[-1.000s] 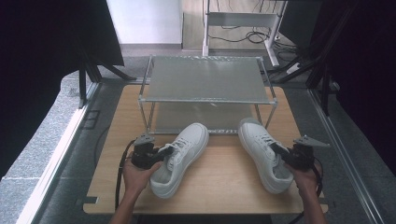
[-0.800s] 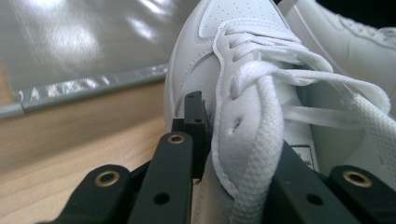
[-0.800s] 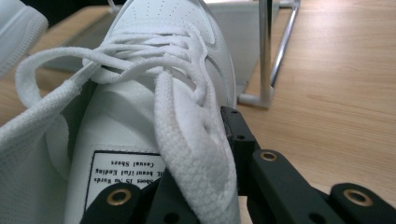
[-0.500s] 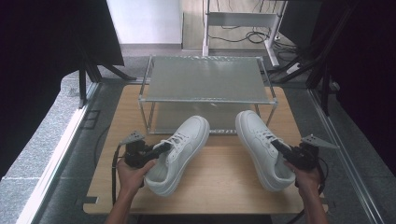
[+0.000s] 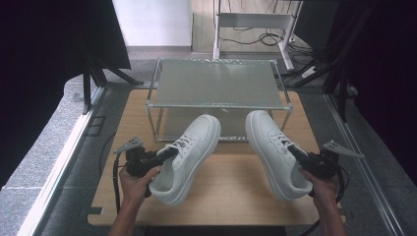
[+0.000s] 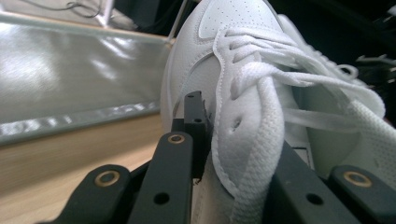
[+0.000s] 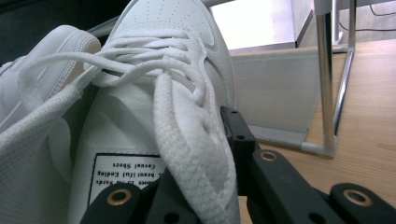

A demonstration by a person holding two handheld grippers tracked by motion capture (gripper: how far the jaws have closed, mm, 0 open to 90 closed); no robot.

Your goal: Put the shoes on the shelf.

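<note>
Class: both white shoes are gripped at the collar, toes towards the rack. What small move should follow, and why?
Probably carry both shoes forward towards the rack. The left gripper is shut on the left shoe, the right gripper on the right shoe, and both toes already point at its lower shelf, just short of the frame.
</note>
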